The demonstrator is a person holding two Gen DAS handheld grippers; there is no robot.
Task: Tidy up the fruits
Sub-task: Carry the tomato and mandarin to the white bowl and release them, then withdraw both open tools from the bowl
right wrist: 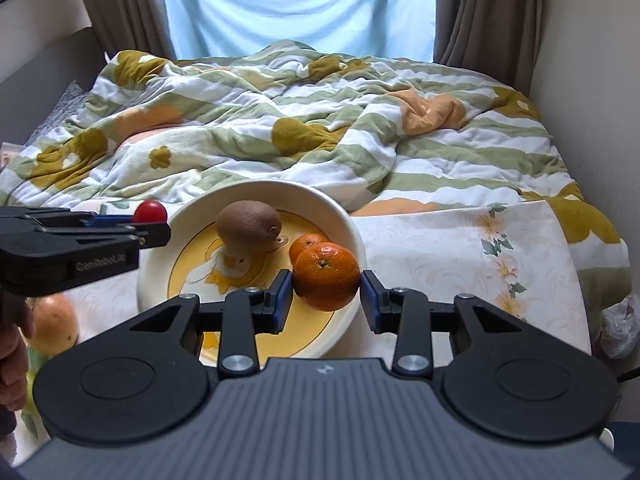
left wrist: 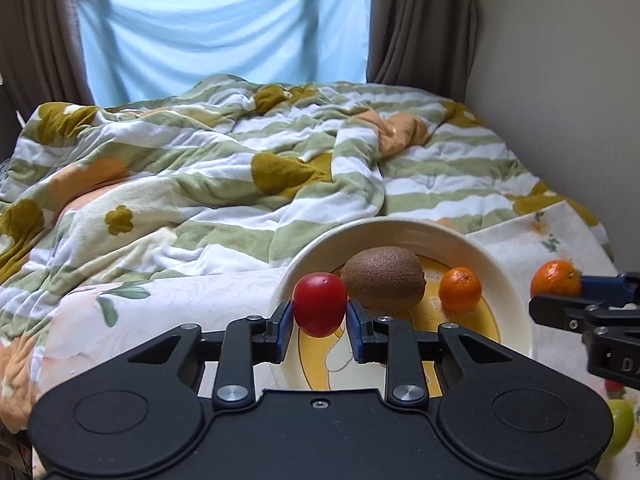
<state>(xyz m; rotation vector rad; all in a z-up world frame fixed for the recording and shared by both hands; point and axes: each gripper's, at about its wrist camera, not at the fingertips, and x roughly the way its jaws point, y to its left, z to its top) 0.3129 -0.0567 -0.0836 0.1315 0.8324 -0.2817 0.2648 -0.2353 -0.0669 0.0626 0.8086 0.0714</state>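
Your left gripper (left wrist: 320,316) is clamped on a small red fruit (left wrist: 320,304) — plum or tomato, it is too smooth to tell which — with both blue pads pressed against its sides. It hangs at the near-left rim of the cream bowl (left wrist: 504,264), just short of the yellow floor inside. Your right gripper (right wrist: 326,292) carries a mandarin (right wrist: 326,276); the left pad touches it, the right pad looks just shy of the skin, so the hold seems light. That mandarin sits over the bowl's near-right rim.

Already lying in the bowl are a kiwi (left wrist: 384,278), its long axis running left to right across the middle, and a smaller mandarin (left wrist: 460,289) to its right. Outside, on the floral sheet (left wrist: 180,312), a green apple (left wrist: 620,428) shows at the lower right of the left wrist view, and a yellow-orange fruit (right wrist: 54,324) lies near your left hand (right wrist: 14,360) in the right wrist view.

What the next move turns on: the kiwi lies directly ahead of your left gripper, so the free floor is near and to the left of it. Your right gripper faces the smaller mandarin — open floor is on its near side. Both loads probably need only a short forward and downward move, but released together they could roll into each other.
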